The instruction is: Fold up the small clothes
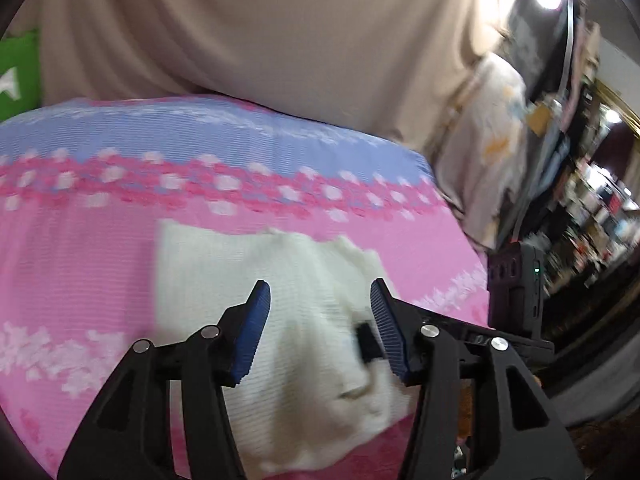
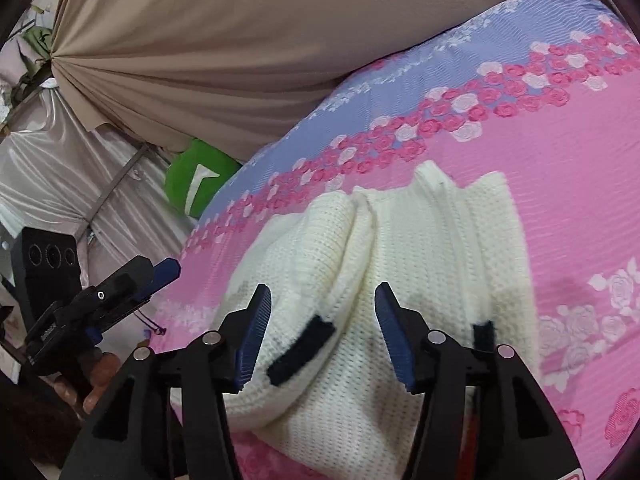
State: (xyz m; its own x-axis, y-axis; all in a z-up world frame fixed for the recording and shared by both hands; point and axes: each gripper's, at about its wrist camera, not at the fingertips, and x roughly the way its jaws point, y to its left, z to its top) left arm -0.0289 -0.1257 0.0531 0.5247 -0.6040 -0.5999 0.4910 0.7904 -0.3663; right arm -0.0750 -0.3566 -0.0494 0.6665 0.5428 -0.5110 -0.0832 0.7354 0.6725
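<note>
Cream-white knitted garment [image 2: 400, 264], small, open-stitch, with two black cuff-like bands [image 2: 300, 350], lies on a pink and lilac rose-print bedspread [image 2: 560, 128], partly folded: one rounded fold sits doubled over on its left half, and two raised points show at its far edge. In the left wrist view the same garment [image 1: 280, 300] is blurred and its outline cannot be read finely.

Right gripper [image 2: 320, 300] hovers just over the garment's near portion, its blue ribbed pads [image 2: 256, 332] standing apart with nothing clamped between them; released. Left gripper [image 1: 318, 300] likewise stands parted above the knit, holding nothing. It also appears at the left edge of the right wrist view [image 2: 132, 280], off the side of the bed, well apart from the garment.

Judgement: the fold in hand appears set down and let go. To do the next one well, each gripper should take a single layer at a near corner or edge, lift evenly, and lay it square over the far edge, keeping the black bands tucked and the doubled roll flattened first, as it may spring open.

Count: one garment, two black bands, two grippers, one bedspread. Beyond it: one beige draped curtain [image 2: 240, 40], one green cushion [image 2: 196, 180].
</note>
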